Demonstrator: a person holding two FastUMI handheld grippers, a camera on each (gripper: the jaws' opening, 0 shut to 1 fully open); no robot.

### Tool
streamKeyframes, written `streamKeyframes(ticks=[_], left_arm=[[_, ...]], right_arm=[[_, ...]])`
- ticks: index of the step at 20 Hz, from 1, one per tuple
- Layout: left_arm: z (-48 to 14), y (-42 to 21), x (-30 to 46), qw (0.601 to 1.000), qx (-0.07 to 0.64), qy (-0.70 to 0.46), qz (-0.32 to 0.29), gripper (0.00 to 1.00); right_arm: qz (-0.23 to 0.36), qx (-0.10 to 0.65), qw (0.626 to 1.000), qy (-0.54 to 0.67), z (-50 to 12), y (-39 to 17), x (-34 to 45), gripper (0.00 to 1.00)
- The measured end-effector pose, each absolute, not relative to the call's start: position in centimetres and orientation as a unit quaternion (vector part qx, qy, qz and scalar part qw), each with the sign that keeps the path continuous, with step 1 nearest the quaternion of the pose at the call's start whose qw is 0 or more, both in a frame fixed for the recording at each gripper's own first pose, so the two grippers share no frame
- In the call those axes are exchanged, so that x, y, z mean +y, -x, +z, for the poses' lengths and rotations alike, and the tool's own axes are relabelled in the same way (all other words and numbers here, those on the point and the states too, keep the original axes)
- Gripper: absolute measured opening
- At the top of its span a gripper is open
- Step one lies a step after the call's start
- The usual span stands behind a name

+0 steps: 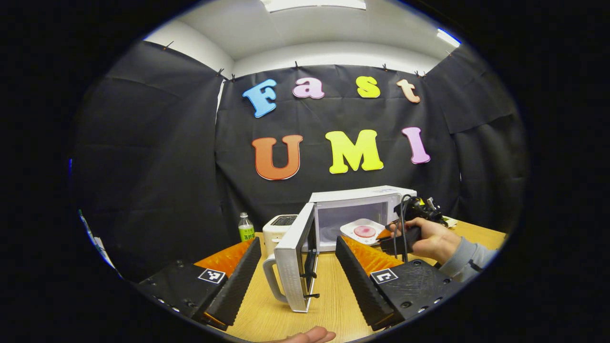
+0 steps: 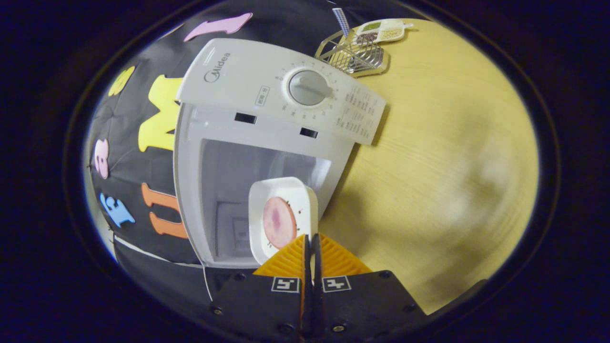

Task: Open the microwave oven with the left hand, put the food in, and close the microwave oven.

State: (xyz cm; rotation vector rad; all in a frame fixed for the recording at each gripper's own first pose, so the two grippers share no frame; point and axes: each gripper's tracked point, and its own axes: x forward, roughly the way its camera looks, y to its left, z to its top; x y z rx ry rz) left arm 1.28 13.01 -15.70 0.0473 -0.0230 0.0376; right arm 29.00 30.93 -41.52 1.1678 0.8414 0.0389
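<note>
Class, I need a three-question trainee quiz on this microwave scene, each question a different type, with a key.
1. True or false: the microwave door is shut.
2. What holds the white plate with the pink food? A) left gripper B) right gripper C) bare hand
3. Fill in: beside the toaster stands a ____.

Key: 1 false, the door stands open. 2 B, shut on the plate's edge at the oven's mouth. 3 bottle.
</note>
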Motion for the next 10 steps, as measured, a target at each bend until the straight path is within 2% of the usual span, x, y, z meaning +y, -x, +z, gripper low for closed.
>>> streamKeyframes(ticks=[1, 2, 3, 4, 6, 7, 10], left_arm=[[-15.9, -1.4, 13.0, 1.000, -0.011, -0.022, 0.017, 0.84], [-16.0, -1.5, 13.1, 1.000, -0.010, -0.021, 0.016, 0.95], [-16.2, -1.5, 13.2, 1.000, -0.009, -0.020, 0.016, 0.95], [-16.2, -1.5, 13.3, 1.000, -0.009, -0.018, 0.016, 0.86], [-16.5, -1.6, 13.4, 1.000, -0.006, -0.007, 0.011, 0.85], [-16.5, -1.7, 13.5, 1.000, -0.006, -0.001, 0.008, 0.95], [-17.0, -1.8, 14.0, 1.000, -0.003, 0.016, 0.001, 0.95]], right_arm=[[0.020, 0.374, 0.752, -0.542, -41.4, -29.8, 31.6, 0.04], [0.017, 0.361, 0.752, -0.550, -41.5, -30.7, 32.1, 0.05], [0.010, 0.343, 0.753, -0.561, -41.6, -31.7, 32.4, 0.05], [-0.001, 0.326, 0.754, -0.570, -41.9, -32.7, 32.6, 0.06], [-0.022, 0.288, 0.758, -0.584, -42.1, -34.5, 32.5, 0.08], [-0.034, 0.268, 0.762, -0.589, -42.2, -35.4, 32.4, 0.08], [-0.052, 0.241, 0.766, -0.594, -42.9, -37.4, 32.9, 0.08]])
